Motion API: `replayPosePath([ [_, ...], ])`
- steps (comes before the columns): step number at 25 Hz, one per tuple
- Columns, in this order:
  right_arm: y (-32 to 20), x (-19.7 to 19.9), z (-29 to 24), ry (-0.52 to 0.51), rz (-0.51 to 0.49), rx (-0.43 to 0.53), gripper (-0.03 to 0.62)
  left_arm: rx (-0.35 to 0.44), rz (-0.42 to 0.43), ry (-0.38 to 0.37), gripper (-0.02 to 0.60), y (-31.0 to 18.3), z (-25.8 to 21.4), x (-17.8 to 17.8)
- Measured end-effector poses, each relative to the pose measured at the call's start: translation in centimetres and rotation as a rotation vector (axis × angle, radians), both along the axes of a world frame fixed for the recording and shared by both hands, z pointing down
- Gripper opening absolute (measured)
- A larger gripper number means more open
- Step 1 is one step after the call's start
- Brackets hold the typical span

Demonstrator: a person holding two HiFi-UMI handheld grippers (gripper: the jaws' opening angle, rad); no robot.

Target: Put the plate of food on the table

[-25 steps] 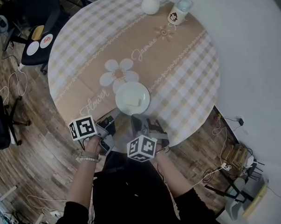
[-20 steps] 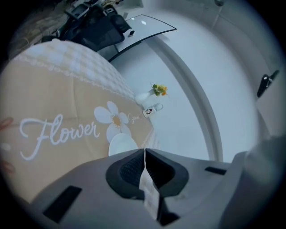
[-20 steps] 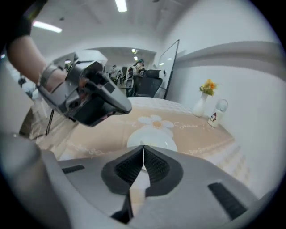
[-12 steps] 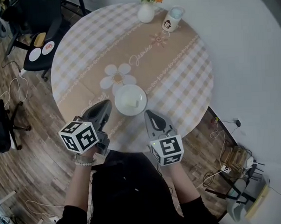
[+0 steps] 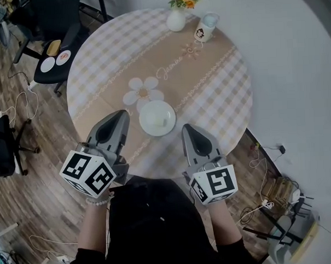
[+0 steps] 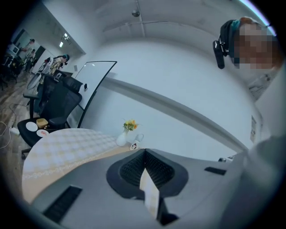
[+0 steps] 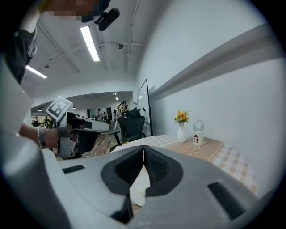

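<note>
Plate of food rests on the round surface, near the edge closest to the person and just below a printed daisy on the checked beige-and-white cloth. One pale piece of food lies on the plate, too small to identify.

Neither tool touches the plate. The left tool hangs over the surface's near edge to the plate's left, and the right tool hangs to its right, a little nearer the person. Both point away from the person towards the far side of the surface, with the plate between their tips. Each carries its marker cube at the back, the left cube and the right cube close to the person's dark-clothed body.

In the left gripper view the ribbed pads are pressed together along a single seam, with nothing pinched between them. The right gripper view shows the same: pads closed against each other, empty.

At the far edge of the surface stand a white vase with yellow and orange flowers and, beside it, a small white cup bearing a cartoon figure. A black chair to the left holds small round dishes. Cables trail over the wooden floor
</note>
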State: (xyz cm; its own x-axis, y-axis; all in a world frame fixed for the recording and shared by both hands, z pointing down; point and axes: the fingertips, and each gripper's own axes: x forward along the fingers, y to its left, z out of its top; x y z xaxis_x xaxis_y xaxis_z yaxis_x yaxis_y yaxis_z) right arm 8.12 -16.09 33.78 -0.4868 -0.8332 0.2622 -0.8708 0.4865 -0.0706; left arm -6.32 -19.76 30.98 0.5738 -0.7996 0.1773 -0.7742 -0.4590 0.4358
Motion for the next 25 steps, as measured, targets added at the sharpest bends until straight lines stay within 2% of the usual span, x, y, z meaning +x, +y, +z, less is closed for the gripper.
replayPosePath([
  [4, 2.5, -1.6, -2.1, -0.05, 0.014, 0.046, 0.0, 0.112, 0.012, -0.049, 0.002, 3.1, -2.4, -1.7],
  [12, 2.3, -1.6, -5.5, -0.069, 0.009, 0.107, 0.0, 0.23, 0.054, -0.145, 0.002, 3.9, -5.4, 0.1],
  [16, 2.1, -1.7, -5.8, -0.086, 0.01, 0.102, 0.0, 0.251, 0.083, -0.161, 0.002, 4.1, -5.6, 0.8],
  [25, 1.9, -1.7, -5.4, -0.083, 0.016, 0.087, 0.0, 0.255, 0.092, -0.191, 0.002, 4.1, -5.3, 1.0],
])
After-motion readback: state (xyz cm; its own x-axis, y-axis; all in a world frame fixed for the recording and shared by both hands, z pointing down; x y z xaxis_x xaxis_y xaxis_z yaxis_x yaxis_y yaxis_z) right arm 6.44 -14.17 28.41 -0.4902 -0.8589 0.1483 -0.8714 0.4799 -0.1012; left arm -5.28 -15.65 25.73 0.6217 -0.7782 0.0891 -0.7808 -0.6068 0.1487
